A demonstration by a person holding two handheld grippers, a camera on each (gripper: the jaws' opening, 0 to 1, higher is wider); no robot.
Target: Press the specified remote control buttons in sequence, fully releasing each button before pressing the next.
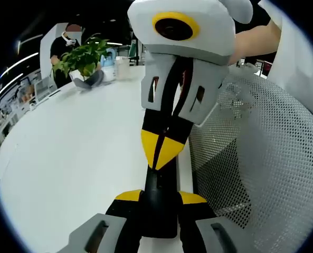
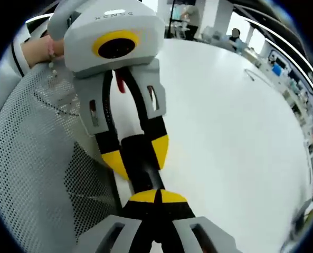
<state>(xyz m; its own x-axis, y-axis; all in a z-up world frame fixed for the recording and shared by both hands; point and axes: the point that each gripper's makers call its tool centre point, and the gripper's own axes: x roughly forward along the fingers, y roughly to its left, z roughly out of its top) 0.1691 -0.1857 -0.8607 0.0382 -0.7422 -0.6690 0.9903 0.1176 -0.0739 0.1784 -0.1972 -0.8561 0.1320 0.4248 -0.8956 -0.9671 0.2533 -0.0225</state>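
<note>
In the left gripper view, the left tool [image 1: 159, 203] pinches the near end of a black remote control [image 1: 159, 203] between its yellow-tipped jaws, held above the white tabletop [image 1: 82, 153]. The right tool [image 1: 160, 153] meets the remote's far end with its jaws pressed together, tips touching it. In the right gripper view the same closed right tool [image 2: 157, 197] touches the remote while the left tool [image 2: 136, 153] clamps it. Beside them lies a white mesh chair back [image 1: 262, 158]. Far across the tabletop stands a potted plant [image 1: 82, 58], with a person [image 1: 66, 45] behind.
</note>
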